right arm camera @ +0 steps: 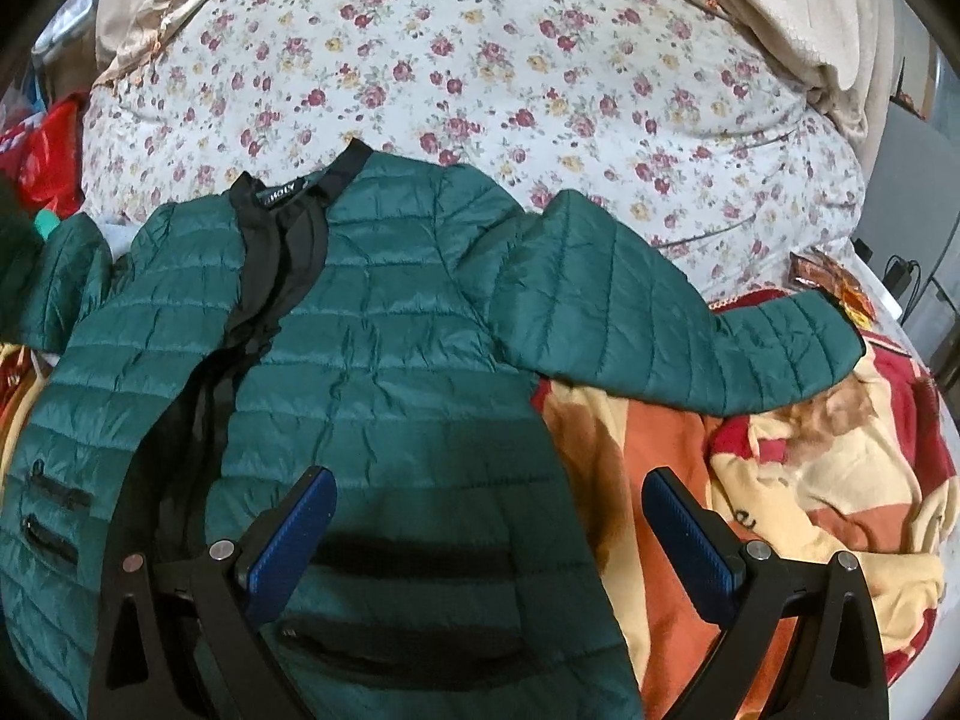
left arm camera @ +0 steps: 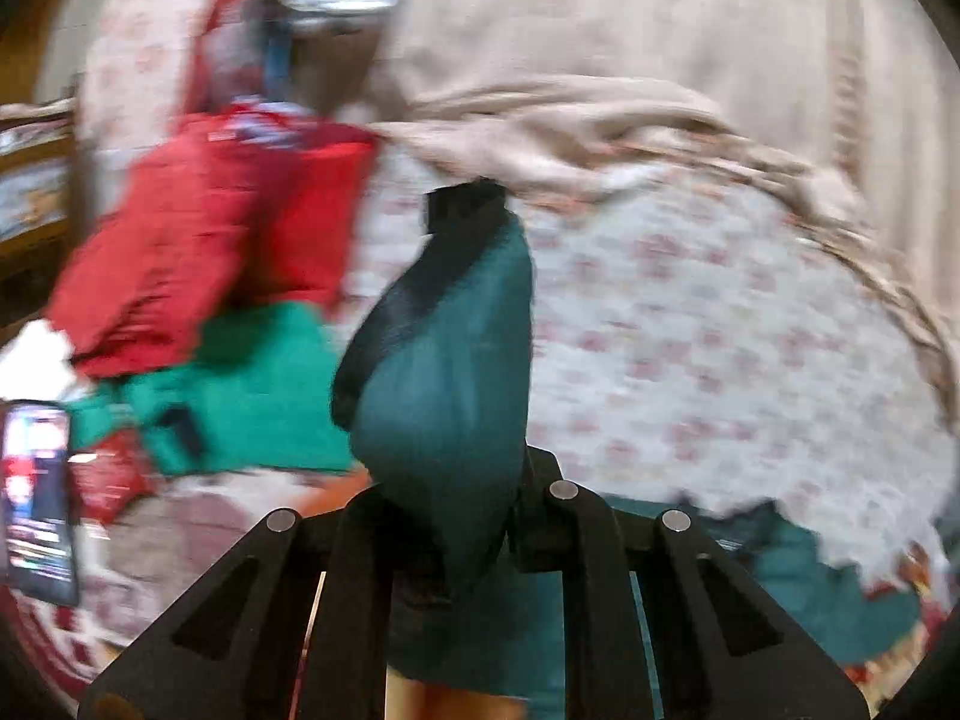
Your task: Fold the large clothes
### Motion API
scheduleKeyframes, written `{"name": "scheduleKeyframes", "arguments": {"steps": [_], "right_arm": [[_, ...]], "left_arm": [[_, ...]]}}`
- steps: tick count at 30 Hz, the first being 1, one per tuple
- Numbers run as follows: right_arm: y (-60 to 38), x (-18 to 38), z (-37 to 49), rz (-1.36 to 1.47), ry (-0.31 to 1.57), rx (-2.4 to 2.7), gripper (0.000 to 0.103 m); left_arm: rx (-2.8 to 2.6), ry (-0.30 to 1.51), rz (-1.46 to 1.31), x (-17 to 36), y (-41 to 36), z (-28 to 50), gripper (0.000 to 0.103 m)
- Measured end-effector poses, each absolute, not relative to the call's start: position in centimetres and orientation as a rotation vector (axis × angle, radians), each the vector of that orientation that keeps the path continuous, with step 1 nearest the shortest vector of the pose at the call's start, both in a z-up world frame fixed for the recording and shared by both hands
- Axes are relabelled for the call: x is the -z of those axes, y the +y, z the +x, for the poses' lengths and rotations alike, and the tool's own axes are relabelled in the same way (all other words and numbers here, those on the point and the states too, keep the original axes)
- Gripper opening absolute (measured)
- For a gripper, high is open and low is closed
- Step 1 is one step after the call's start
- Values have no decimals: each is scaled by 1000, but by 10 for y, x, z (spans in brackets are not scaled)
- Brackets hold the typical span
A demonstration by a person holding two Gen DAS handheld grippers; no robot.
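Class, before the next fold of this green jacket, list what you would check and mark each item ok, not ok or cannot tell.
1. Left gripper shut on the green jacket: ok, teal fabric bunched between its fingers.
2. Right gripper free: ok, open above the hem.
3. Right sleeve spread flat: ok.
4. Jacket front closed: not ok, black lining shows.
5. Which part the left gripper holds: cannot tell, view blurred.

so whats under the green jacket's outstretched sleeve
Under the green puffer jacket sleeve lie the floral quilt near the shoulder and an orange, red and cream blanket near the cuff. Where they meet beneath it is covered.
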State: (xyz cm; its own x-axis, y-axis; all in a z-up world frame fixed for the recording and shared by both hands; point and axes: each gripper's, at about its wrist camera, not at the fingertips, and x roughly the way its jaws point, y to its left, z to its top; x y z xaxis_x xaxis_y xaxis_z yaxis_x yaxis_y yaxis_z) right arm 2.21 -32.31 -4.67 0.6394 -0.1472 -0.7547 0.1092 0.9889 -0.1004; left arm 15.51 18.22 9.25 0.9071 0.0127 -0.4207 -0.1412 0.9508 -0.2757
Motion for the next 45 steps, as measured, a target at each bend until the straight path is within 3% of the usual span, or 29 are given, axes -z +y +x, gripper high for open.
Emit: {"name": "scheduleKeyframes", "arguments": {"steps": [8, 30, 32, 36, 39, 45], "right_arm": [[-326, 53, 17, -72, 877, 158, 101], [-335, 85, 19, -215, 983, 188, 101], [-336, 90, 19, -231, 1001, 185, 101], [-339, 102, 21, -254, 1039, 167, 101], [-339, 106, 22, -263, 1048, 163, 101], [-337, 102, 22, -266, 1037, 185, 101]], "left_arm": [[122, 451, -194, -95, 64, 174, 12], [548, 736, -108, 25, -189, 229, 13], [553, 773, -100, 38, -207, 234, 19], [598, 839, -64, 65, -231, 236, 56], [638, 877, -24, 77, -239, 230, 63], [674, 855, -9, 59, -203, 201, 63]]}}
